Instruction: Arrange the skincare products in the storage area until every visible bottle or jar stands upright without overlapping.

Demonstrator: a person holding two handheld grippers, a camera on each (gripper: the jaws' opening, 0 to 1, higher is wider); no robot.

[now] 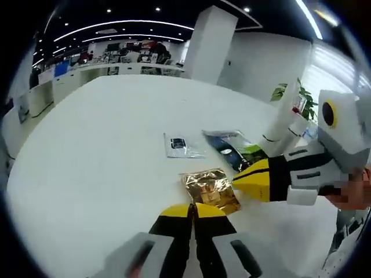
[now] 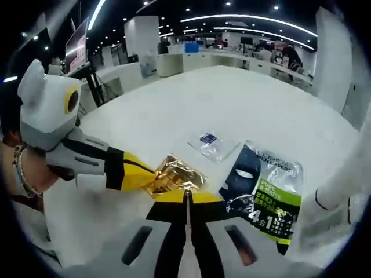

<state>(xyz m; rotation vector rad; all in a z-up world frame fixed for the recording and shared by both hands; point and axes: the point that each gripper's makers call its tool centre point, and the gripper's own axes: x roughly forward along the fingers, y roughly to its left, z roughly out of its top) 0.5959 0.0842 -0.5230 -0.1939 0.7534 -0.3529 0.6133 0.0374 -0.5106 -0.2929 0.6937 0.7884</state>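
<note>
Crinkled gold foil sachet (image 1: pixel 211 190) lies flat on the white table (image 1: pixel 98 156), just ahead of the left gripper (image 1: pixel 192 209), whose yellow-tipped jaws are pressed together with nothing between them. The right gripper (image 2: pixel 186 196) has its jaws closed too, their tips at the sachet's near edge; whether they pinch foil cannot be told. Beyond sit a small clear sachet with a blue label (image 2: pixel 213 145) and a black-and-green printed face-mask packet (image 2: pixel 265 194), its lower corner cut off. Packet print mostly illegible.
</note>
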